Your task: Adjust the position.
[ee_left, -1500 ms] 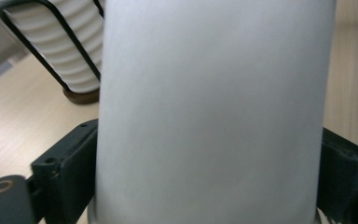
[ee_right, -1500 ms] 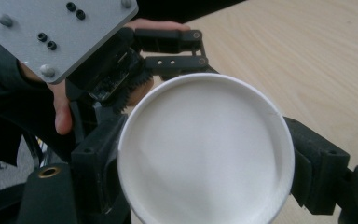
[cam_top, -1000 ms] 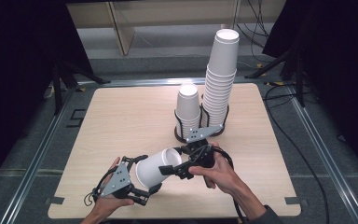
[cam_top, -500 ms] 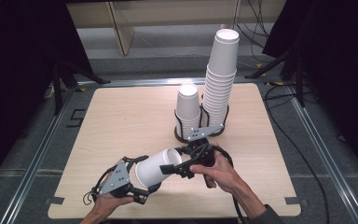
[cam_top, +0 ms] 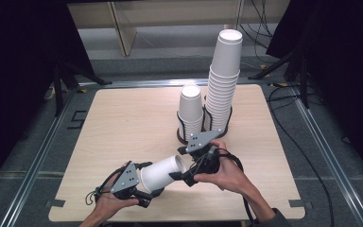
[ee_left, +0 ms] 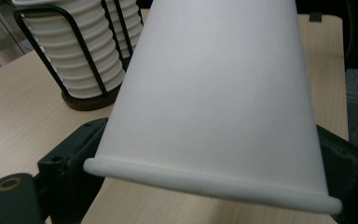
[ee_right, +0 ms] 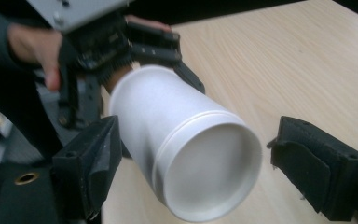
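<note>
White paper cup (cam_top: 163, 172) held sideways between two grippers, just above the surface (cam_top: 123, 123).

Plain, smooth, tapered, with rolled rim and recessed base. Rim end pinched by left gripper (cam_top: 144, 182), jaws just closed in onto it. Base end between spread jaws of right gripper (cam_top: 182, 176), pads clear of the sides. Two cup stacks (cam_top: 222, 90) in wire holders beyond the right gripper.

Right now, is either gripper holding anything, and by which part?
The left gripper holds the paper cup by its rim end, jaws just closing on its sides. The right gripper stands open around the cup's base.
</note>
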`<control>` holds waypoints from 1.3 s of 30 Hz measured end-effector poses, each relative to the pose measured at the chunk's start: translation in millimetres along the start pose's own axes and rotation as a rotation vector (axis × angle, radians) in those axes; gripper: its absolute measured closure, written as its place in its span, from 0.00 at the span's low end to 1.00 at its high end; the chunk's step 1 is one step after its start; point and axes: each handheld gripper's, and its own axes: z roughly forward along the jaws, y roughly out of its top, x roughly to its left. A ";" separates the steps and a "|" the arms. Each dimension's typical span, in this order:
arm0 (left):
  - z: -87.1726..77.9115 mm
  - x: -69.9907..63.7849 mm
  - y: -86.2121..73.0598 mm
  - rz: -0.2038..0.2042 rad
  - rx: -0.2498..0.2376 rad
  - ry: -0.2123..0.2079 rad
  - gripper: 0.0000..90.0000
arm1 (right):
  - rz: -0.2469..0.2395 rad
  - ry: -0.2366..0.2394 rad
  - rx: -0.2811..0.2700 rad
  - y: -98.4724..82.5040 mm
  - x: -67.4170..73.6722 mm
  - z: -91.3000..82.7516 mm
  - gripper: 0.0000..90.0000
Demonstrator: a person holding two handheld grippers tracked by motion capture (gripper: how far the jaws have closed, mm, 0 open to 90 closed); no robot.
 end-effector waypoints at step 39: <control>3.1 -18.2 6.2 0.244 0.261 -0.113 0.11 | -0.400 0.032 0.463 -17.2 34.4 66.5 0.23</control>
